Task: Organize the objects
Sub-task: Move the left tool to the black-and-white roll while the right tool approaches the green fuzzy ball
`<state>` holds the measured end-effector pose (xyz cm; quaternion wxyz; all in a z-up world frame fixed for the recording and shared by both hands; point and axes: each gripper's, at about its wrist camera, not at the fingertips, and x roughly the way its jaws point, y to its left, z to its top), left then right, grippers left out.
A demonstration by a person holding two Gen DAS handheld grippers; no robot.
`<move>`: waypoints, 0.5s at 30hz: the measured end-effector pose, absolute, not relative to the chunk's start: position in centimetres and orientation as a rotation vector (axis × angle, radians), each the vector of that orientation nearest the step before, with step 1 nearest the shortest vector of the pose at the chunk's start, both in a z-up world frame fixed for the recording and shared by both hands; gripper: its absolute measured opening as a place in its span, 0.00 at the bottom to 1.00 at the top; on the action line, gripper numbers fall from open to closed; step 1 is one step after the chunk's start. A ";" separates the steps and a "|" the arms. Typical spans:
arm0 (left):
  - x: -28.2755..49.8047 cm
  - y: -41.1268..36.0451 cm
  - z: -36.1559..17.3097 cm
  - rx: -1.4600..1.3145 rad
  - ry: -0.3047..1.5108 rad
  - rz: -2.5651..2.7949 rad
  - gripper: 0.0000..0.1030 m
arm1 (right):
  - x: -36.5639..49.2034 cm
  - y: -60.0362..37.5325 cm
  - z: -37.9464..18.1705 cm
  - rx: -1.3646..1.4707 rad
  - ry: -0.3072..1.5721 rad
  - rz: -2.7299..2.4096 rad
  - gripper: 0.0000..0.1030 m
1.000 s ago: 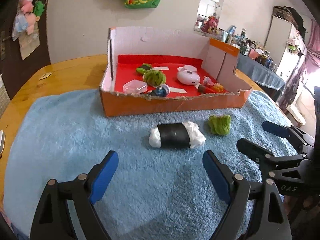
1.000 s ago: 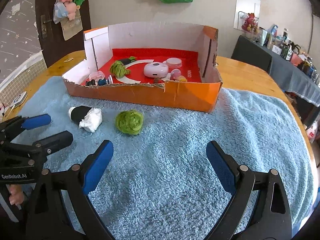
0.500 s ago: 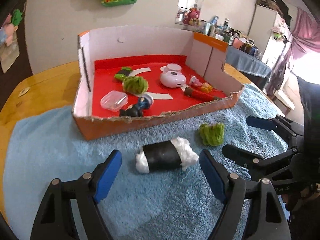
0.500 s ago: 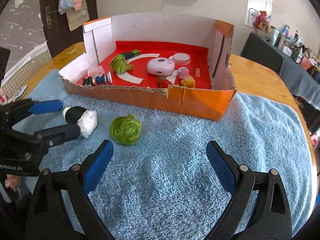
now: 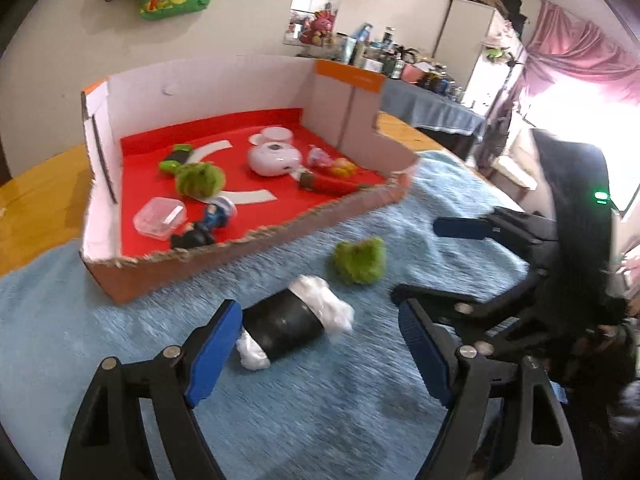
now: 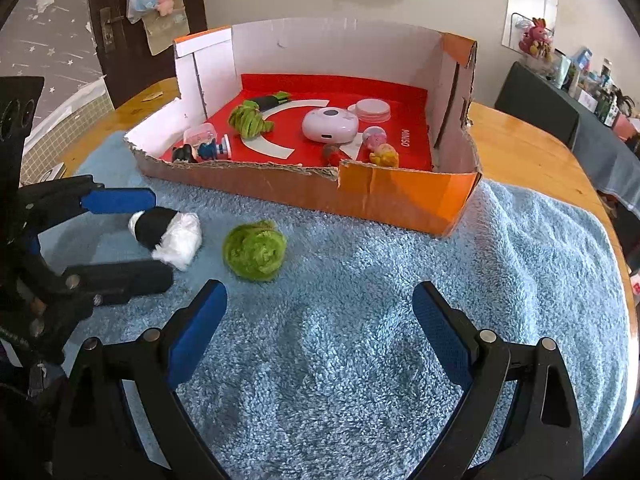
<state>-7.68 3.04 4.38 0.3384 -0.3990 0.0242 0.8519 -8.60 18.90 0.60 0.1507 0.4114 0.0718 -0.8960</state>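
Two loose items lie on the blue towel (image 6: 360,360) over the worktop (image 6: 524,152). Left tongs (image 5: 320,344) wide open, blue pads astride the black-and-white roll (image 5: 290,326); left pad (image 5: 214,348) just beside its white end, contact unclear. Green ball (image 6: 255,251) sits ahead-left of the right tongs (image 6: 320,328), which gape wide and grip nothing. Cardboard box (image 6: 400,200) stands beyond both tongs, red floor carrying a white round case (image 6: 330,125) and small toys.
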 end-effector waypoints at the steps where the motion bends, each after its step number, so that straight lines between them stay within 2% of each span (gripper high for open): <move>1: -7.3 3.0 4.6 -1.038 0.050 2.197 0.79 | -8.5 18.9 0.7 1.178 0.207 -2.564 0.92; 9: -7.9 2.6 4.8 -1.077 0.167 2.303 0.78 | -9.2 18.8 1.0 1.146 0.270 -2.492 0.92; 15: -9.5 3.2 3.7 -1.109 0.274 2.239 0.67 | -10.5 17.7 0.4 1.138 0.344 -2.372 0.92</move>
